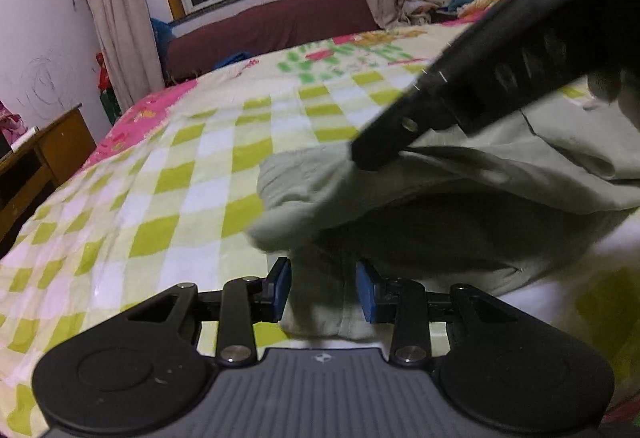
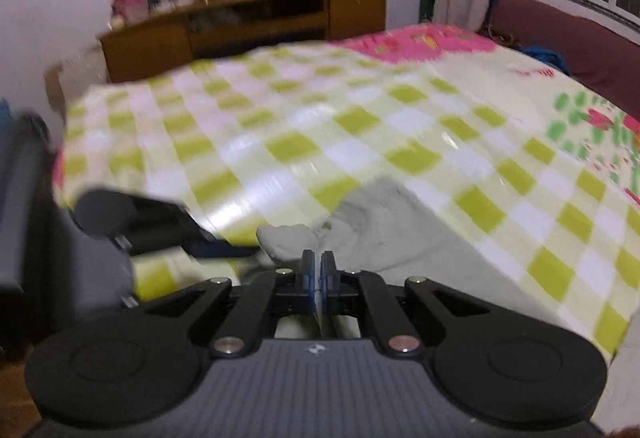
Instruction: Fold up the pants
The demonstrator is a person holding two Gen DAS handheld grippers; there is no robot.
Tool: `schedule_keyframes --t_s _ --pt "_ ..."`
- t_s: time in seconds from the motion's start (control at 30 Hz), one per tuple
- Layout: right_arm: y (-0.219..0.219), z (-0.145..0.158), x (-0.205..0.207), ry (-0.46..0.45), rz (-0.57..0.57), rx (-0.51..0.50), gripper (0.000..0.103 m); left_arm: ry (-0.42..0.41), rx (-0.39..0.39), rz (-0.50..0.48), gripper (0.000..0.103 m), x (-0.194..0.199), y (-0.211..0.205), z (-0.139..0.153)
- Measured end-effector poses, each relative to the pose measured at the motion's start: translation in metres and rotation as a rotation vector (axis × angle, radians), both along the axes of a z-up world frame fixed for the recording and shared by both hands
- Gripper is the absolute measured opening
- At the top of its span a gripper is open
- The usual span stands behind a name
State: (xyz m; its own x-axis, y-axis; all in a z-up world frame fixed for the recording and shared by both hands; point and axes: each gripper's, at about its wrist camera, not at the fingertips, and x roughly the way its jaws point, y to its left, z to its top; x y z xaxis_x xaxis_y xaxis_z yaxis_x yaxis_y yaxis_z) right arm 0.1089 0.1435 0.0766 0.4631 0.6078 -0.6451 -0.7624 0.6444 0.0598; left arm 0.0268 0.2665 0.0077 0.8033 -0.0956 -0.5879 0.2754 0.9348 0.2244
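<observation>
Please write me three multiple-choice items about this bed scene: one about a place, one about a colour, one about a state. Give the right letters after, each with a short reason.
1. Where do the pants lie?
A. on a chair
B. on the chequered blanket
C. on the floor

2. What colour are the pads of the left tongs?
A. red
B. white
C. blue

3. How do the right tongs stand?
A. closed
B. wide open
C. out of view

Answers: 1 B, green and white squares surround the cloth; 2 C, both pads show blue; 3 A, its pads nearly meet.
</observation>
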Motion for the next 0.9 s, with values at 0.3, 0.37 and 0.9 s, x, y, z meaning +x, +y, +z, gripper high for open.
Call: schedule_keyframes --t_s 0.3,0.37,0.9 --pt "0.032 -0.046 -0.023 0.028 0.094 -0.143 0.005 0.048 0.043 0.074 0.050 -0.010 0.019 -0.013" --pt "0.034 -0.062 -0.021 0.057 0.074 -0.149 0.011 0.071 0.060 0.094 0.050 -0.016 0.021 -0.017" --pt "-0.122 -0.040 -0.008 -0.045 -0.432 -0.197 0.029 0.114 0.030 0.042 0.058 0.004 -0.040 -0.025"
